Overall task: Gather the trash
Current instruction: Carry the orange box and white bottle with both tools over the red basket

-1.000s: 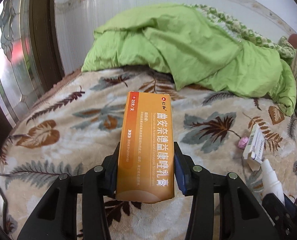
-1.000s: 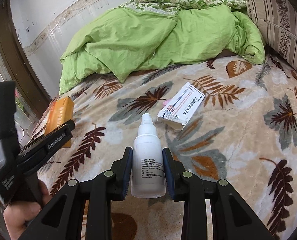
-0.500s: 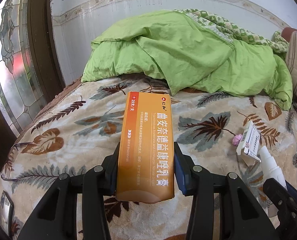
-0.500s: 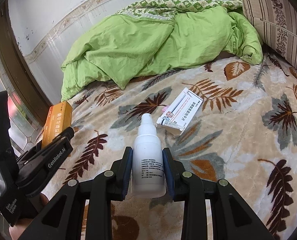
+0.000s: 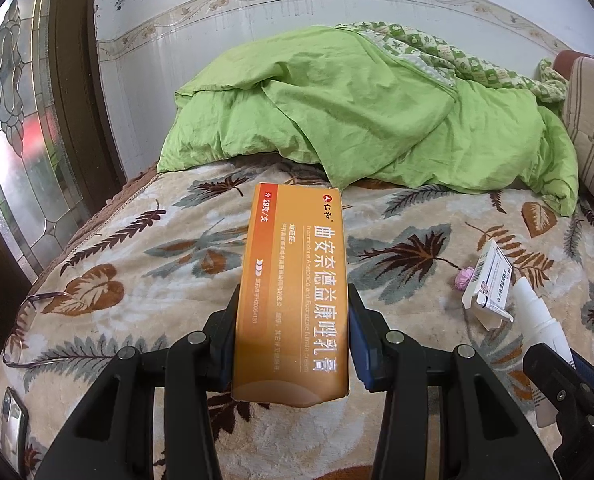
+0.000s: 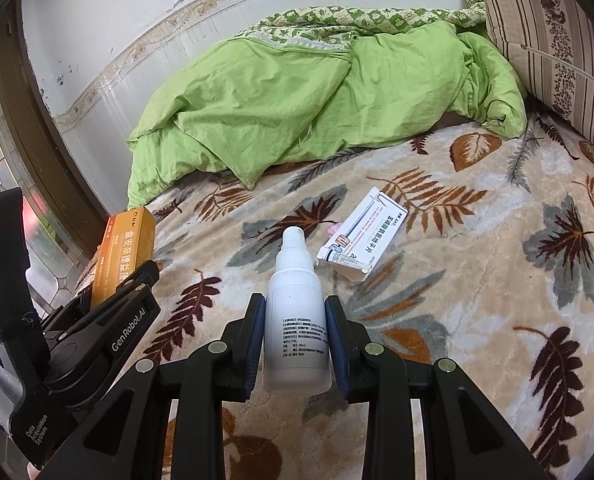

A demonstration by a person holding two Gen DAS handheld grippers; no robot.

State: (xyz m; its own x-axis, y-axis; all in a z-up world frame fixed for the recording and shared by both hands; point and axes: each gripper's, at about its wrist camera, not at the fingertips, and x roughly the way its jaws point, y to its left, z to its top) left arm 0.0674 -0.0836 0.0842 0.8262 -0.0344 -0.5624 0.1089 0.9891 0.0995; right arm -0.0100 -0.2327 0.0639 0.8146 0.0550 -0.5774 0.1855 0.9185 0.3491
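Observation:
My left gripper is shut on an orange medicine box and holds it above the bed; the box also shows in the right wrist view. My right gripper is shut on a white spray bottle, also seen in the left wrist view. A white medicine box with an open flap lies on the leaf-patterned blanket ahead of the right gripper; it also shows in the left wrist view. A small pink wad lies beside it.
A crumpled green duvet lies at the back of the bed against the white wall. A striped pillow stands at the right. A stained-glass door is at the left. Glasses and a phone lie near the bed's left edge.
Both grippers have drawn back and risen from the bed with their objects held. More of the wall and duvet shows now.

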